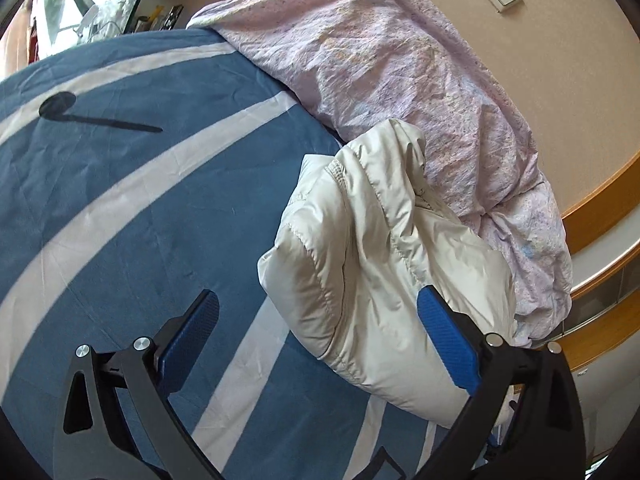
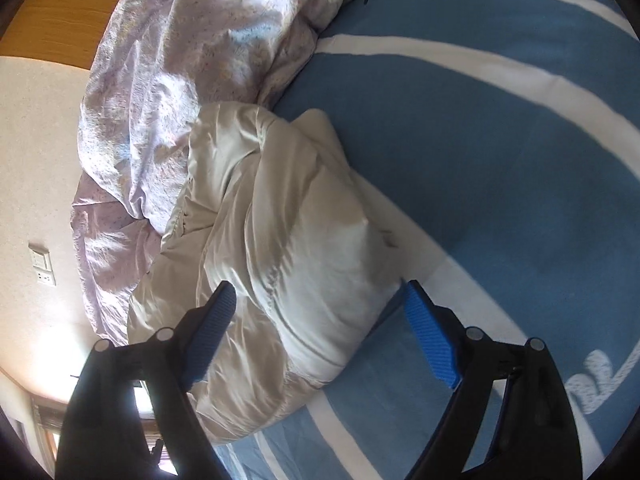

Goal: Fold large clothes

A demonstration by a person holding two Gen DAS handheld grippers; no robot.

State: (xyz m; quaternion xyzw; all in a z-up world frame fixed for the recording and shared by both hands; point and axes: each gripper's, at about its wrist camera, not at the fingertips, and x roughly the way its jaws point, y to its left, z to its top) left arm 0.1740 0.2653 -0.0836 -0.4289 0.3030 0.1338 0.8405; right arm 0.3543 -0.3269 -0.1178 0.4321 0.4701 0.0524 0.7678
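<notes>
A cream puffy jacket (image 1: 372, 264) lies bunched in a compact heap on the blue bed sheet with white stripes (image 1: 132, 208). It also shows in the right wrist view (image 2: 288, 248). My left gripper (image 1: 320, 312) is open and empty, its right blue pad over the jacket's near edge. My right gripper (image 2: 320, 304) is open and empty, its fingers standing either side of the jacket's near bulge without closing on it.
A crumpled pink floral duvet (image 1: 400, 64) is piled behind the jacket against the beige wall (image 1: 580, 92), also in the right wrist view (image 2: 180, 64). A wooden bed frame (image 1: 600, 200) runs along the wall. Cluttered items (image 1: 100, 8) stand at the far left.
</notes>
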